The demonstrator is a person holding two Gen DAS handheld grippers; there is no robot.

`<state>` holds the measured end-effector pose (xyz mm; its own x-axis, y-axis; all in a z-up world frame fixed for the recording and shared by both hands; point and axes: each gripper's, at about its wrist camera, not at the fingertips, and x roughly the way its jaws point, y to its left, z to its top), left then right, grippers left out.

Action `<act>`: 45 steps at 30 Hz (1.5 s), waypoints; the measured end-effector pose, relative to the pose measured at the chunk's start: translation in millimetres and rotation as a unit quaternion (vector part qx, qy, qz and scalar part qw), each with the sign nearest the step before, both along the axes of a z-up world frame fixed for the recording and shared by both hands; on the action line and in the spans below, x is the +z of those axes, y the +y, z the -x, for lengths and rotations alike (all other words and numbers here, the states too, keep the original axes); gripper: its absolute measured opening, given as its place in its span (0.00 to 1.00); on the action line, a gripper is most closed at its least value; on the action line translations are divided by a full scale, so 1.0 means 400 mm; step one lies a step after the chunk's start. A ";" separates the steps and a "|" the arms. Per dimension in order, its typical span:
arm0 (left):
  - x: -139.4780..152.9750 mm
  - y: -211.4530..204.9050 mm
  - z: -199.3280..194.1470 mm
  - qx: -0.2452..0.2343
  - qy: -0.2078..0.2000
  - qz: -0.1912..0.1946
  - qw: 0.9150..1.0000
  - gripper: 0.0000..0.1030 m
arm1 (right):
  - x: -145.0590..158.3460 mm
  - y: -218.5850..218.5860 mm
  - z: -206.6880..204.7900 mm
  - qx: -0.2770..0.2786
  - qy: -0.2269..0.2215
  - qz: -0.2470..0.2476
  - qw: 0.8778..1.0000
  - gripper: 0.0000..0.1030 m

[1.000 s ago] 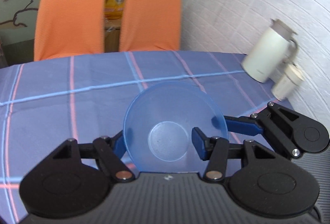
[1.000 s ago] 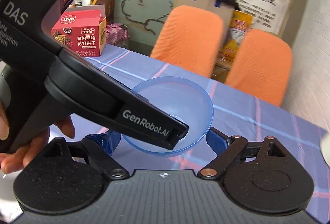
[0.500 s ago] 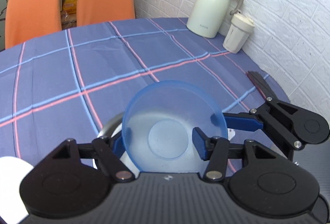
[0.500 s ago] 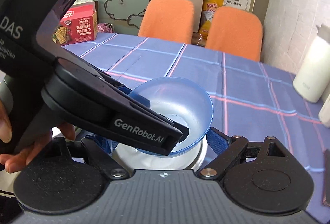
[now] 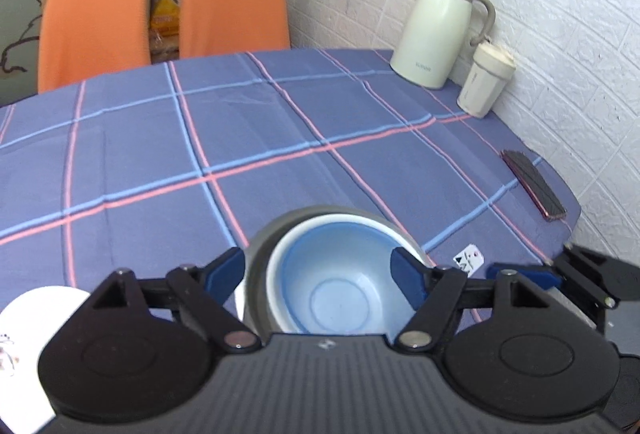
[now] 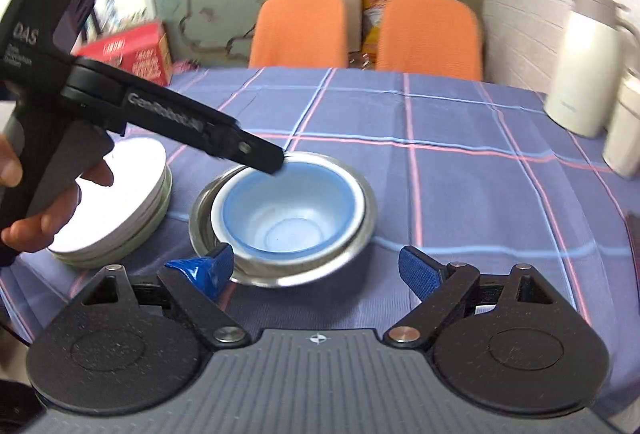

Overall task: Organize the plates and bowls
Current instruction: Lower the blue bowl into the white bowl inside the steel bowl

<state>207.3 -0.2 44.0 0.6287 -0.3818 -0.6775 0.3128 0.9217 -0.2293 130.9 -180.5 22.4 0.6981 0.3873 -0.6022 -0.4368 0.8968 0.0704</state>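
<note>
At the left of the right-wrist frame a stack of flat white plates [image 6: 116, 202] rests on the checked-cloth worktop [image 6: 460, 194]. Just right of it, the translucent blue plastic bowl [image 6: 290, 212] sits nested in a white bowl inside a shiny steel bowl [image 6: 362, 230]. The left gripper [image 5: 322, 274] hangs closest, fingers [image 5: 408, 280] spread wide astride the round rims, gripping nothing. The right gripper [image 6: 316, 266] is likewise released, lower centre, the nest directly ahead.
</note>
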 end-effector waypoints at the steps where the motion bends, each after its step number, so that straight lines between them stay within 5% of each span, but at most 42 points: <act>1: 0.002 0.006 0.005 0.005 -0.003 0.004 1.000 0.74 | -0.002 -0.006 0.011 -0.010 -0.004 -0.010 1.000 0.75; 3: 0.001 0.016 0.014 0.016 -0.007 0.015 1.000 0.97 | -0.012 -0.013 0.028 -0.031 -0.010 -0.033 0.999 0.75; 4: 0.000 0.019 0.020 0.020 -0.012 0.020 1.000 0.98 | -0.018 -0.021 0.035 -0.039 -0.009 -0.042 0.998 0.75; 10: -0.009 0.024 0.022 0.023 -0.015 0.014 1.000 0.98 | -0.040 -0.019 0.012 -0.075 0.004 -0.073 0.995 0.75; 30: -0.127 0.017 -0.097 0.037 0.054 -0.033 0.997 0.98 | -0.130 0.029 -0.146 -0.105 0.067 -0.020 0.992 0.75; 39: -0.150 -0.015 -0.108 0.023 0.047 -0.092 0.994 0.98 | -0.141 0.037 -0.126 -0.106 0.036 -0.002 0.994 0.78; 45: -0.150 -0.004 -0.102 0.004 0.043 -0.087 0.995 0.98 | -0.140 0.038 -0.118 -0.117 0.028 -0.003 0.993 0.78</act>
